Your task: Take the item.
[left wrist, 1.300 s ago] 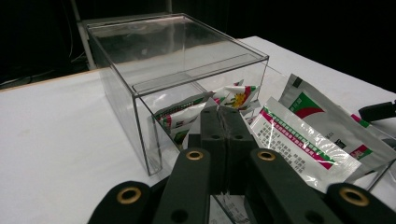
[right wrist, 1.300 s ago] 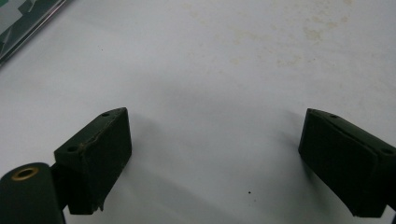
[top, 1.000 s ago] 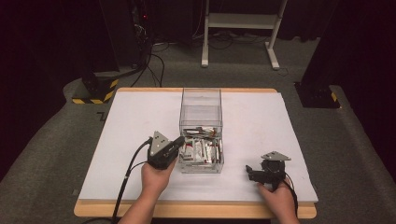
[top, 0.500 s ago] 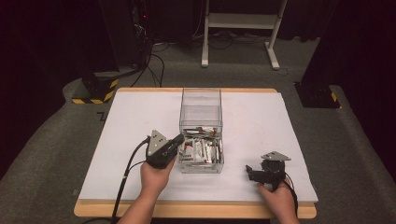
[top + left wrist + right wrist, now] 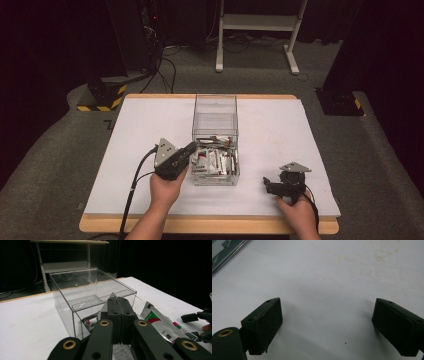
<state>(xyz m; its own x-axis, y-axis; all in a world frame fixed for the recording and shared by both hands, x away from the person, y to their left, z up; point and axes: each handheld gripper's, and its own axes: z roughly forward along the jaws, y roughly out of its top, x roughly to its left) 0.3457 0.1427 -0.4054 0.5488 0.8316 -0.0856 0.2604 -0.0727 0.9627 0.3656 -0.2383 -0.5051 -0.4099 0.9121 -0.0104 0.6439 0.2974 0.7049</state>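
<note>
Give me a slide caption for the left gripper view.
Left gripper, fingers shut, at the clear box of sachets.

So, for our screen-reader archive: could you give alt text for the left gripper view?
The left hand-held gripper, jaws shut, reaches over printed sachets lying beside a clear plastic box on a white table.
</note>
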